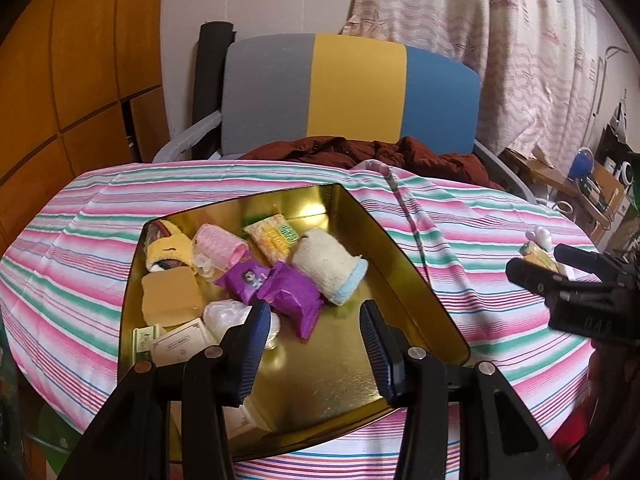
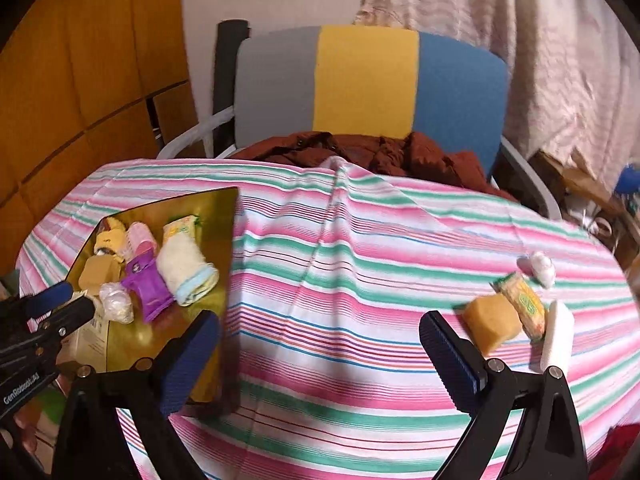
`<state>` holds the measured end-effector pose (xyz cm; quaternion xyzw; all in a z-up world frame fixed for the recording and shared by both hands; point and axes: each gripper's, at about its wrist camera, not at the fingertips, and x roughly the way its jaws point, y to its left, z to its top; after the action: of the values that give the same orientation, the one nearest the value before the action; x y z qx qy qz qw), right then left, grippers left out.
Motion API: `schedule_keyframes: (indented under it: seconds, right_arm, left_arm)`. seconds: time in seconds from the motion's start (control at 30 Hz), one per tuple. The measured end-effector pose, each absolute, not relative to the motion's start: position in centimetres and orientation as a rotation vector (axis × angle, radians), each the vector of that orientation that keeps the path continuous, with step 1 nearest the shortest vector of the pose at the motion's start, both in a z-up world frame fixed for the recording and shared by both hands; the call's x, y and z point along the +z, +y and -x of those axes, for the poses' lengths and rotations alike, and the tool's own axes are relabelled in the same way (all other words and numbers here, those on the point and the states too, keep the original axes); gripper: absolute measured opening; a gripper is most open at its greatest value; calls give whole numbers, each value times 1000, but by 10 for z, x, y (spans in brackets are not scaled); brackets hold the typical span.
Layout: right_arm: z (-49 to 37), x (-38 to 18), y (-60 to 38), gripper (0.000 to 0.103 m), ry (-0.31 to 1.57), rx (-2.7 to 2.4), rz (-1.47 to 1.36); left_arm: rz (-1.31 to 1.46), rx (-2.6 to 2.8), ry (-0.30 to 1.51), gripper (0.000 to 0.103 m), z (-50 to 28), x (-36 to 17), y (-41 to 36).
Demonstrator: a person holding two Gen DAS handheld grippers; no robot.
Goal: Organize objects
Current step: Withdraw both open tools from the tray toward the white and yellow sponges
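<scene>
A gold tin (image 1: 404, 280) lies on the striped cloth, holding a cream rolled sock (image 1: 326, 266), purple packets (image 1: 280, 290), a tan sponge (image 1: 170, 296), a pink roll (image 1: 220, 248), a yellow sock (image 1: 164, 250), a green-yellow packet (image 1: 272, 238) and white boxes (image 1: 182, 340). My left gripper (image 1: 314, 312) hovers open over the tin's near end, holding nothing. My right gripper (image 2: 320, 324) stands wide open above bare cloth. Just right of it lie a tan sponge (image 2: 494, 326), a snack packet (image 2: 524, 308), a white block (image 2: 558, 336) and a white plastic wad (image 2: 538, 266).
A chair (image 1: 356, 92) with a grey, yellow and blue back stands behind the table, with a brown jacket (image 1: 360, 152) on its seat. A raised fold in the cloth (image 2: 332, 200) runs down the middle. Curtains and clutter sit at the far right; wooden panels are on the left.
</scene>
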<state>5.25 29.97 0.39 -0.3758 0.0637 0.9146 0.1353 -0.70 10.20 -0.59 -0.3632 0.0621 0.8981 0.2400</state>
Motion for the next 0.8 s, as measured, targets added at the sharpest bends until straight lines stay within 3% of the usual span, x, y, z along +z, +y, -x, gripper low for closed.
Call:
schedule_keyframes:
  seconds: [0.33,0.7,0.8]
  right_arm:
    - [-77,8,382,100,364,2509,1068]
    - [-143,-1,522,100,637,2173,863]
    - [-165,-12,550,101,788,2085,801]
  left_arm:
    - [990,2408,192,47,1,-8,114]
    - [980,2342,223,47,-7,-8,132]
    - [979,2312,257,47,-11,-9,144]
